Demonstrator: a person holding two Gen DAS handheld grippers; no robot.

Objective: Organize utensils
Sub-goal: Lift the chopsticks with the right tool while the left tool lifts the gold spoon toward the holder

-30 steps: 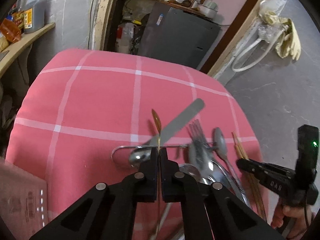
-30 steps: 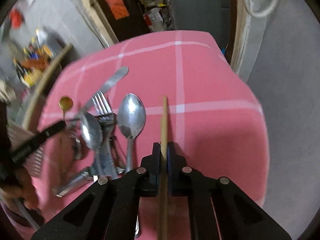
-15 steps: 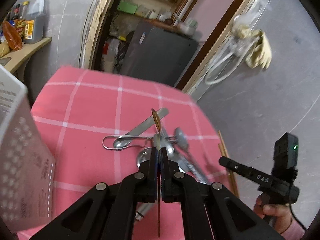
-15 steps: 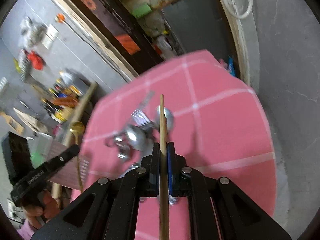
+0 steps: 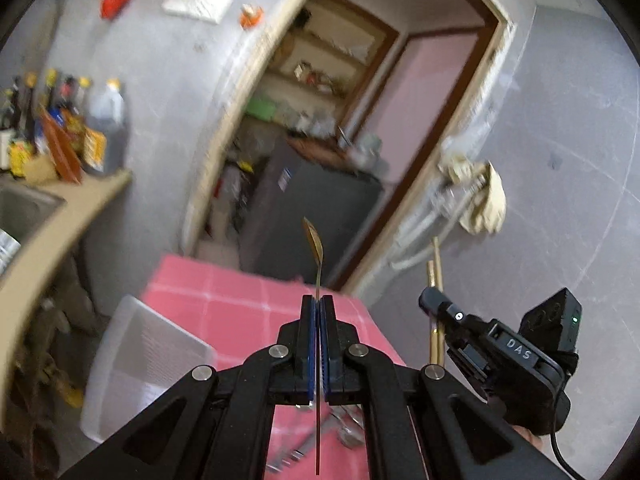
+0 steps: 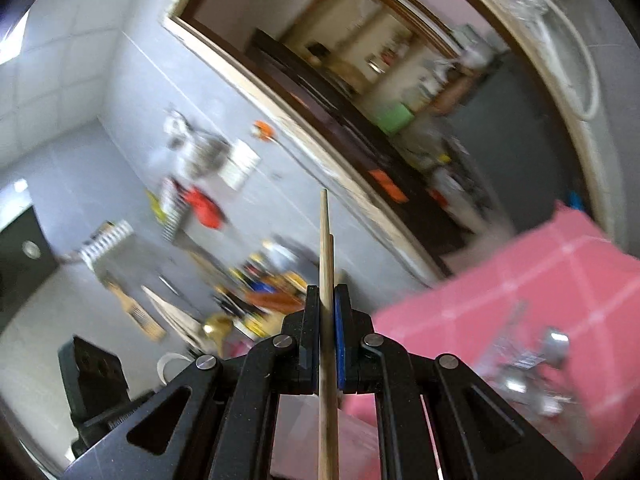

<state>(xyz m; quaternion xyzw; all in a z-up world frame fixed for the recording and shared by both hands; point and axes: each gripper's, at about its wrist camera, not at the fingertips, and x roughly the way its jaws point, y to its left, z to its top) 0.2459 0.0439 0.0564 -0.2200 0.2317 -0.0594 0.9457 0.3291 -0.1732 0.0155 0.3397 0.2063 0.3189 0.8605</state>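
Note:
My left gripper (image 5: pixel 319 300) is shut on a thin gold spoon (image 5: pixel 314 240), seen edge-on, held upright in the air above the pink checked table (image 5: pixel 240 312). My right gripper (image 6: pixel 327 292) is shut on a pair of wooden chopsticks (image 6: pixel 326 240), also raised and pointing up. The right gripper (image 5: pixel 436 304) with its chopsticks (image 5: pixel 437 264) shows in the left wrist view at the right. The gold spoon's bowl (image 6: pixel 216 326) shows in the right wrist view at the lower left. Remaining metal utensils (image 6: pixel 532 376) lie in a blurred heap on the table.
A white perforated plastic basket (image 5: pixel 132 360) stands at the table's left edge. A counter with bottles (image 5: pixel 80 144) and a sink is at the far left. A doorway with a dark cabinet (image 5: pixel 308 208) lies behind the table.
Both grippers have lifted well up off the table with the spoon and chopsticks, and tilted upward. The utensil heap has dropped low in both views.

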